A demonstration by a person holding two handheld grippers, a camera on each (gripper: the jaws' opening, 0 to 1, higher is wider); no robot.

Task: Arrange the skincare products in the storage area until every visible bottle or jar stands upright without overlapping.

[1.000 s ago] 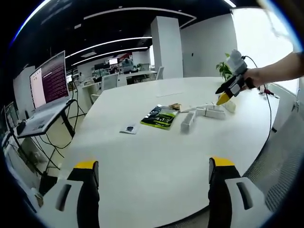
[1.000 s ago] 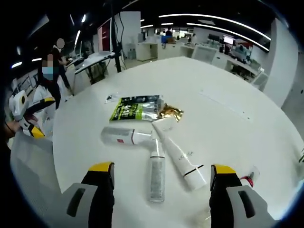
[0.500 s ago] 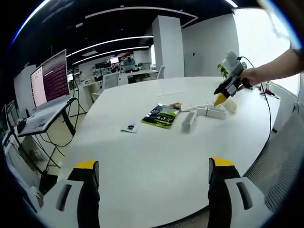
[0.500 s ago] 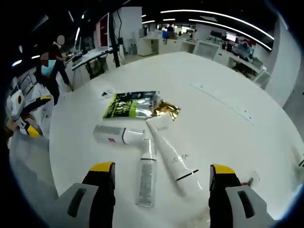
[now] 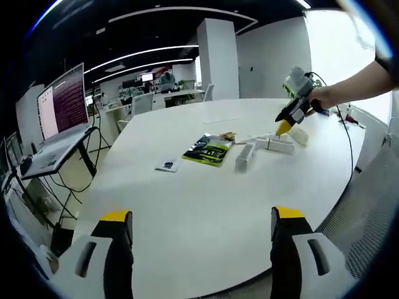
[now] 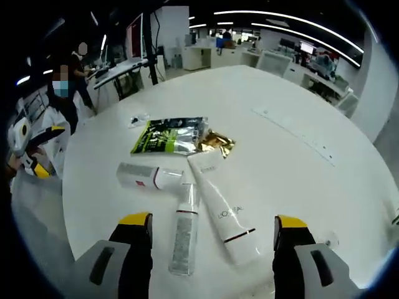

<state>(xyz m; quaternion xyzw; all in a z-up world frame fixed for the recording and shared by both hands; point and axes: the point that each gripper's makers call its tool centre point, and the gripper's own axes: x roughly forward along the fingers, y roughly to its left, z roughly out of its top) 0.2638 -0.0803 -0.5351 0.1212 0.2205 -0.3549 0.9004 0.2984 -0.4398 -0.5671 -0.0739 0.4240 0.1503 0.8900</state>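
In the right gripper view three skincare products lie flat on the white round table [image 6: 293, 156]: a white tube [image 6: 221, 205] with dark print, a clear slim bottle [image 6: 182, 229], and a white bottle with a red mark [image 6: 146, 175]. My right gripper [image 6: 209, 240] hovers open just above and in front of them, nothing between its fingers. In the left gripper view the same products [image 5: 262, 147] lie far across the table, with the right gripper [image 5: 292, 112] held over them by a hand. My left gripper [image 5: 196, 240] is open over the table's near edge.
A green and black sachet [image 6: 167, 136] and a gold wrapper [image 6: 216, 144] lie beyond the products, a small packet [image 5: 167, 166] further off. A laptop on a stand [image 5: 59, 115] is left of the table. A person [image 6: 62, 81] stands in the background.
The right gripper has shifted slightly over the products, so they sit lower and closer in its view. In the left gripper view the right gripper has moved a little to the left.
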